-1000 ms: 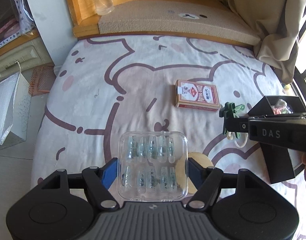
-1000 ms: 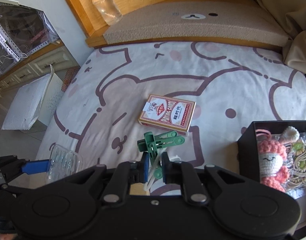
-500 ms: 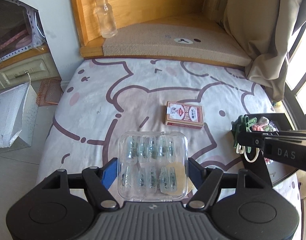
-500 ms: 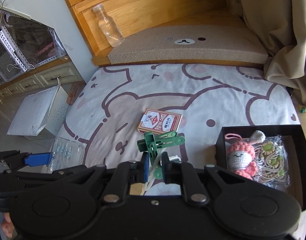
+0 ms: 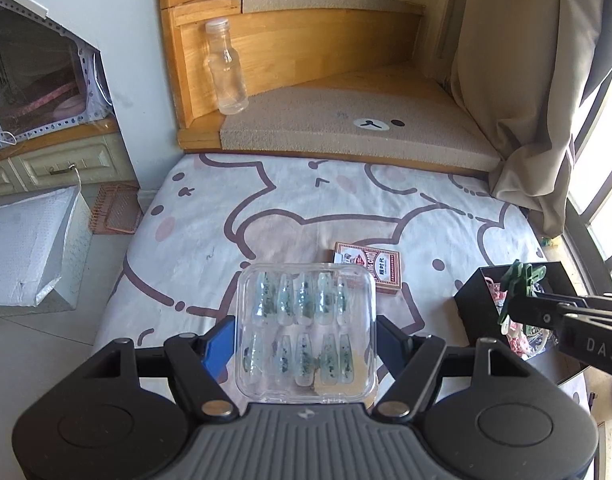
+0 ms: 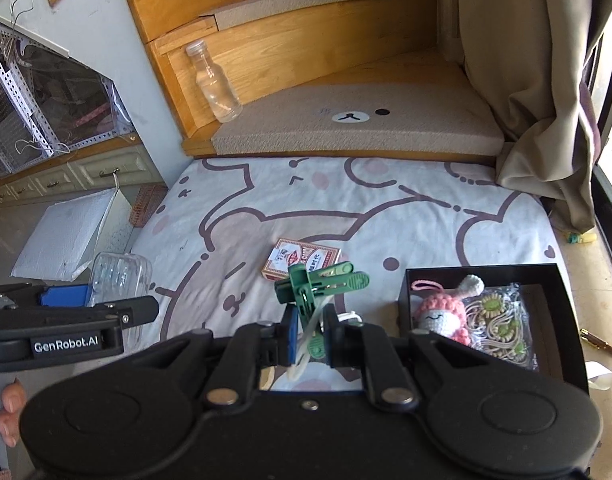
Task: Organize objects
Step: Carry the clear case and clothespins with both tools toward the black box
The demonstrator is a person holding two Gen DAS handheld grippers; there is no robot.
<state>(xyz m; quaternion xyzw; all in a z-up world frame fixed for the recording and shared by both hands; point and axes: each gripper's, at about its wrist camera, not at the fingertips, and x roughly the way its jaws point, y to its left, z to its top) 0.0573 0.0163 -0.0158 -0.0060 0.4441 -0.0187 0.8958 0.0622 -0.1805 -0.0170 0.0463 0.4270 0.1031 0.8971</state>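
Observation:
My left gripper (image 5: pixel 304 340) is shut on a clear plastic case of press-on nails (image 5: pixel 306 330), held flat above the bear-print bed (image 5: pixel 234 232). In the right wrist view the same case (image 6: pixel 120 278) shows at the left, between the blue pads. My right gripper (image 6: pixel 309 330) is shut on a bunch of green and white clothes pegs (image 6: pixel 320 284), held up left of the black box (image 6: pixel 484 274). From the left wrist view the pegs (image 5: pixel 520 280) hang over that box (image 5: pixel 472 292). A red card deck (image 5: pixel 368 266) lies on the bed.
The black box holds a pink crochet doll (image 6: pixel 442 316) and a bag of cord (image 6: pixel 500 324). A clear bottle (image 5: pixel 226 72) stands on the wooden ledge behind a bear cushion (image 5: pixel 346 132). A curtain (image 5: pixel 518 80) hangs at the right; a padded envelope (image 5: pixel 22 248) lies on the floor at the left.
Both grippers have risen with their loads and pitched up, showing more of the ledge and wall. The pegs have moved right, from beside the card deck to over the black box.

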